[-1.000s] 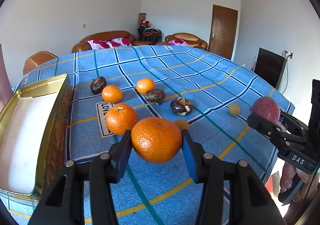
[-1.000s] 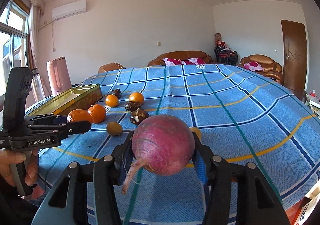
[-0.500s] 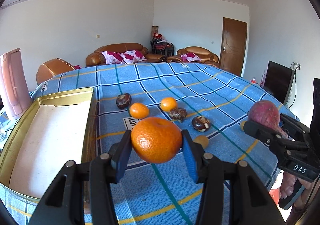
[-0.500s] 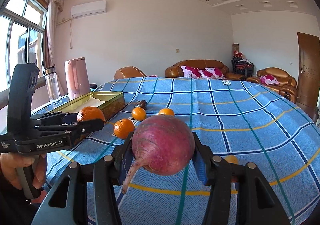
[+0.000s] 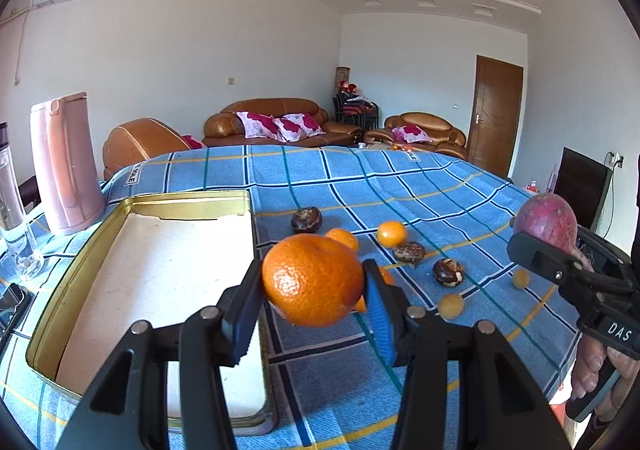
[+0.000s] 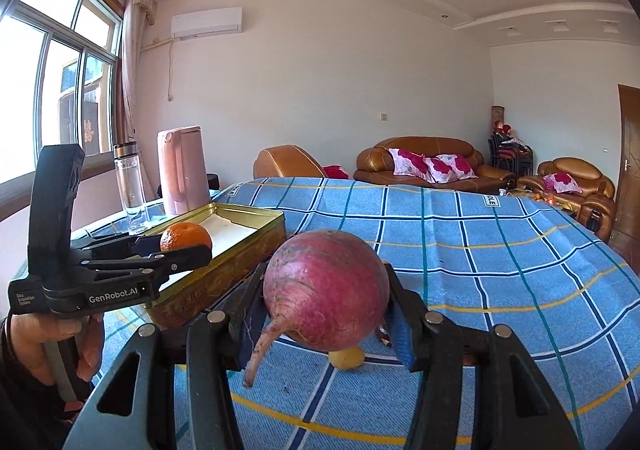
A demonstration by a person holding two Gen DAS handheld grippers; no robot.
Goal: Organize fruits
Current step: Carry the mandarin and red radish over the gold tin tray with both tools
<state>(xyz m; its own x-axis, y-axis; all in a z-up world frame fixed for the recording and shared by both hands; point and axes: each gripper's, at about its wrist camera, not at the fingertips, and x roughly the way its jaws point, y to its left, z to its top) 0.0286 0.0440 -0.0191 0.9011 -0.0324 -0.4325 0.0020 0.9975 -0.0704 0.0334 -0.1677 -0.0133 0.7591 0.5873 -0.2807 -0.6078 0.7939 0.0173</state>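
Your left gripper [image 5: 314, 286] is clamped on a mandarin [image 5: 313, 279]: both blue pads press its sides, and the fruit sits right at the fingertips, lifted clear of the blue checked tablecloth [image 5: 400, 178]. Seen from your left wrist, it hangs over the right-hand rim of the open gold tin [image 5: 132, 206], which lies near the table's left edge with its pale floor bare. From the right wrist the same mandarin shows in front of that tin.

Your right gripper [image 6: 326, 306] is closed on a round purple-red root vegetable [image 6: 326, 290], pinched between the pads with its thin root tail drooping down and to the left. It too is held above the cloth, off to the right of the tin.

Left on the cloth, toward the middle of the table, are two small mandarins [image 5: 391, 233], three dark brown fruits [image 5: 306, 219] and two small yellow fruits [image 5: 451, 306], all loose and apart from both grippers. A pink kettle [image 5: 66, 162] and a clear bottle [image 6: 129, 190] stand at the far left corner beyond the tin.
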